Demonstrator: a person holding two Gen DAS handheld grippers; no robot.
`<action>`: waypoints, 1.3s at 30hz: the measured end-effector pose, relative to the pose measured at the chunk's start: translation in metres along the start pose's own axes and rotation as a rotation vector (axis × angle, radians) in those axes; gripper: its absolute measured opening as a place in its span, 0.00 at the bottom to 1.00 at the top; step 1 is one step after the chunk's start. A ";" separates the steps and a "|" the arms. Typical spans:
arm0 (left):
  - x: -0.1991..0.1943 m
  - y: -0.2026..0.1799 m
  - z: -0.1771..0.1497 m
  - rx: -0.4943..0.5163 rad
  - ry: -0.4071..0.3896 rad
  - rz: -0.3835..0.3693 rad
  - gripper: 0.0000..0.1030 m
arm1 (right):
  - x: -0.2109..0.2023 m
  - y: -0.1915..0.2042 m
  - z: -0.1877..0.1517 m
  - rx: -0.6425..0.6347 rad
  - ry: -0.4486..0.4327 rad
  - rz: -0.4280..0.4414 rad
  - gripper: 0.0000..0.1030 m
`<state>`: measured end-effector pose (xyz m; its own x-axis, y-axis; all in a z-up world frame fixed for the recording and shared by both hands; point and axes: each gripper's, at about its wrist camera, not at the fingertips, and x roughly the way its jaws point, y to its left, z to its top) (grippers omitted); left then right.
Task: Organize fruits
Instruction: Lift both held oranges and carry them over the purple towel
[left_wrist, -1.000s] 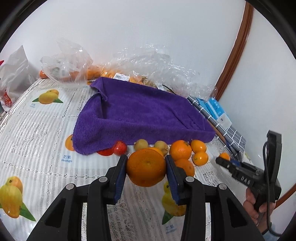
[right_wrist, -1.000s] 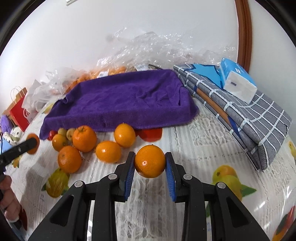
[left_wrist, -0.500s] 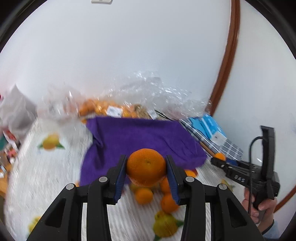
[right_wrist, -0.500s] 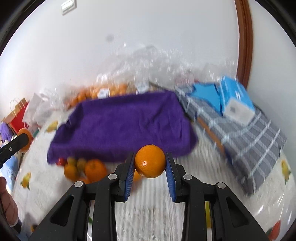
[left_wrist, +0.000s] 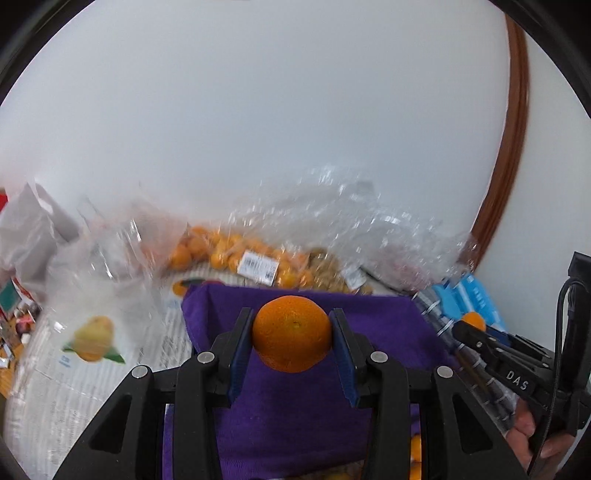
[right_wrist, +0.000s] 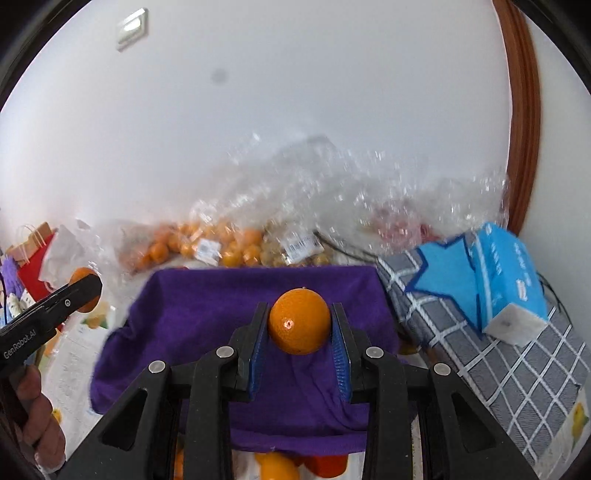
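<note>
**Both claws carrying oranges above the purple cloth**

The left gripper (left_wrist: 291, 341) is pinching a large orange (left_wrist: 291, 334) between its blue pads, at the lower centre of the left wrist view. The purple cloth (left_wrist: 388, 325) is spreading behind and beneath the fruit. At the right edge, the right gripper (left_wrist: 471, 326) is showing side-on, with a hand (left_wrist: 535, 435) wrapping its handle.

In the right wrist view, the right gripper (right_wrist: 300, 334) is clamping a smaller orange (right_wrist: 299, 321) at centre frame, again over the cloth (right_wrist: 207, 310). Loose oranges (right_wrist: 280, 467) are peeking out under the cloth's near edge at the bottom. Clear bags of fruit (right_wrist: 229, 247) are lying along the wall behind. A blue tissue pack (right_wrist: 513, 284) is resting on a checked fabric (right_wrist: 517, 369) at right.
</note>
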<state>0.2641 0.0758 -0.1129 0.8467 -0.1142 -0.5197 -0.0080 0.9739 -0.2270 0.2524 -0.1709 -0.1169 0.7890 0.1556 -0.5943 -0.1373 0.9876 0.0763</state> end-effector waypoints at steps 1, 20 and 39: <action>0.007 0.002 -0.005 0.000 0.027 0.002 0.38 | 0.006 -0.003 -0.004 -0.001 0.014 -0.009 0.31; 0.054 0.010 -0.027 0.011 0.181 0.003 0.38 | 0.066 -0.024 -0.034 0.056 0.178 -0.035 0.31; 0.067 0.006 -0.038 0.058 0.258 0.040 0.38 | 0.080 -0.016 -0.044 0.017 0.231 -0.038 0.31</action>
<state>0.3006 0.0663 -0.1805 0.6825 -0.1148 -0.7218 -0.0017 0.9873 -0.1586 0.2917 -0.1752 -0.2011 0.6349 0.1112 -0.7646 -0.0981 0.9932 0.0630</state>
